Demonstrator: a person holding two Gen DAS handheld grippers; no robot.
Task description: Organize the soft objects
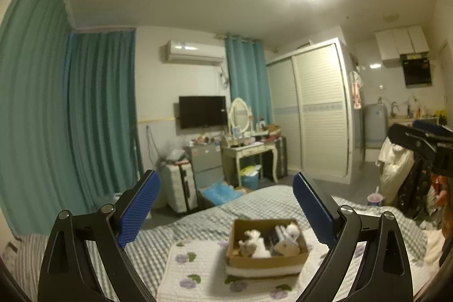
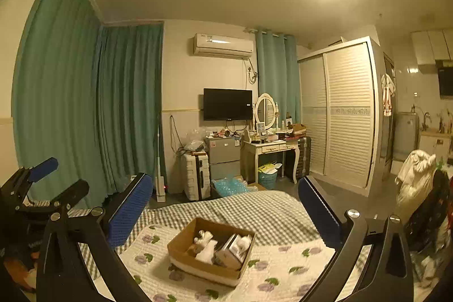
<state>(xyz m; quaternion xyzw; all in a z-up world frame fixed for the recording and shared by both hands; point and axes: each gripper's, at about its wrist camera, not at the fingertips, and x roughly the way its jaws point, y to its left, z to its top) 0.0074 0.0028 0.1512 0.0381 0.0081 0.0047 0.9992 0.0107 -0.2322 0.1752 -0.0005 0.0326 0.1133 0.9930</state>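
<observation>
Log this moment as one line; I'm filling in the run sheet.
left gripper: jaws open, empty | right gripper: jaws open, empty | cardboard box: on floral quilt, soft items inside | phase: no contact

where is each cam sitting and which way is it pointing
Left wrist: on the left gripper, looking across the bed at the cardboard box and far wall; its own open blue fingers show, and the right gripper at the right edge.
Right wrist: on the right gripper, facing likewise; the left gripper shows at the left edge.
Shared: box, TV, wardrobe.
</observation>
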